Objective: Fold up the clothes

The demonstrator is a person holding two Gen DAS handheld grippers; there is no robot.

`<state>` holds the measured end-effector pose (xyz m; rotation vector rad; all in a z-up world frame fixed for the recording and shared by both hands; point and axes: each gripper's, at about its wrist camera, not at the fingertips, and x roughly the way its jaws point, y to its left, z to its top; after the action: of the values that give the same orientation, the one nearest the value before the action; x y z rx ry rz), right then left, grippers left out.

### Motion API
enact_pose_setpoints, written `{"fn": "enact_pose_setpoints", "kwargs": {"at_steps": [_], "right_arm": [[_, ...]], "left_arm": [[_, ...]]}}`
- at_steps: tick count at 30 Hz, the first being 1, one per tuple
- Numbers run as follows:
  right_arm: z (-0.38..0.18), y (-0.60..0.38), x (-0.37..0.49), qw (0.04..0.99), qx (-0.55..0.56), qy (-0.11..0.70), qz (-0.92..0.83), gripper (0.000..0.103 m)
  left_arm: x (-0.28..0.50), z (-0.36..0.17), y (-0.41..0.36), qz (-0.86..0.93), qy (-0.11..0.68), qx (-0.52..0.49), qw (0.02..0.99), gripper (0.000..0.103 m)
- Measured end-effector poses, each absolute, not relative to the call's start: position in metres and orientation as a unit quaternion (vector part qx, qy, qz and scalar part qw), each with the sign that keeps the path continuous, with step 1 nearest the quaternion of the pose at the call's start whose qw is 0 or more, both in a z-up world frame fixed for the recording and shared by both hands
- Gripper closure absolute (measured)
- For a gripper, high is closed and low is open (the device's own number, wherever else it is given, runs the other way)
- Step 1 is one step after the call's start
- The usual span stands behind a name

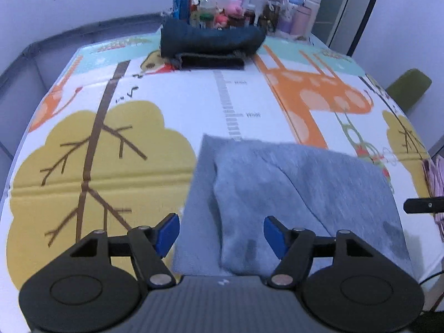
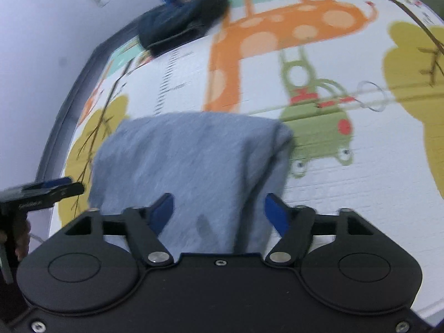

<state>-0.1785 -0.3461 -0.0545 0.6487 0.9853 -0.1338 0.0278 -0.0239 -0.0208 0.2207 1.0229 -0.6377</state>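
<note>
A grey garment lies folded on the cartoon-print mat, with a diagonal crease across its top layer. My left gripper hovers over the garment's near left part, jaws open, blue pads apart and nothing pinched. In the right wrist view the same grey garment is a blurred, rounded block on the mat. My right gripper stands open above its near edge, pads clear of the cloth. The left gripper shows at the left edge, and a right finger at the right.
A folded dark blue garment stack sits at the mat's far end, with bottles, cans and toys crowded behind it. A green chair stands off the right side. Pink cloth hangs at the right edge.
</note>
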Motion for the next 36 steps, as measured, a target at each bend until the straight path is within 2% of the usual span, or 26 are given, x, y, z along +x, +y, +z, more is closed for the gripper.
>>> {"fn": "enact_pose_setpoints", "kwargs": {"at_steps": [5,16,18,22,24,25,26,27,32,33,36], "right_arm": [[-0.083,-0.37,-0.172,0.798,0.376,0.464,-0.083,0.027],[-0.132,-0.376,-0.16,0.748,0.446,0.482,-0.093,0.025],[-0.137,-0.373,-0.158,0.747,0.449,0.482,-0.093,0.016],[-0.137,-0.365,-0.152,0.754,0.434,0.484,-0.095,0.013],[-0.137,-0.36,-0.148,0.761,0.428,0.479,-0.088,0.022],[-0.136,-0.358,-0.147,0.762,0.425,0.48,-0.093,0.022],[-0.135,-0.356,-0.146,0.764,0.42,0.481,-0.096,0.026],[-0.133,-0.354,-0.144,0.765,0.415,0.483,-0.097,0.048],[-0.13,-0.347,-0.136,0.771,0.401,0.488,-0.087,0.063],[-0.128,-0.346,-0.135,0.771,0.4,0.488,-0.084,0.067],[-0.123,-0.344,-0.13,0.776,0.395,0.486,-0.07,0.071]], "left_arm": [[0.061,-0.043,-0.023,-0.292,0.516,0.062,0.802,0.029],[0.098,-0.091,-0.028,-0.312,0.581,-0.01,0.751,0.026],[0.099,-0.097,-0.03,-0.315,0.589,-0.018,0.744,0.024],[0.097,-0.109,-0.033,-0.315,0.603,-0.038,0.732,0.021],[0.094,-0.109,-0.035,-0.314,0.6,-0.034,0.735,0.021],[0.093,-0.109,-0.036,-0.311,0.601,-0.034,0.736,0.024],[0.092,-0.109,-0.037,-0.31,0.602,-0.034,0.735,0.032],[0.091,-0.109,-0.039,-0.314,0.607,-0.039,0.729,0.04],[0.084,-0.1,-0.043,-0.32,0.6,-0.026,0.733,0.066],[0.083,-0.098,-0.043,-0.32,0.597,-0.025,0.735,0.068],[0.083,-0.093,-0.036,-0.308,0.593,-0.029,0.743,0.073]]}}
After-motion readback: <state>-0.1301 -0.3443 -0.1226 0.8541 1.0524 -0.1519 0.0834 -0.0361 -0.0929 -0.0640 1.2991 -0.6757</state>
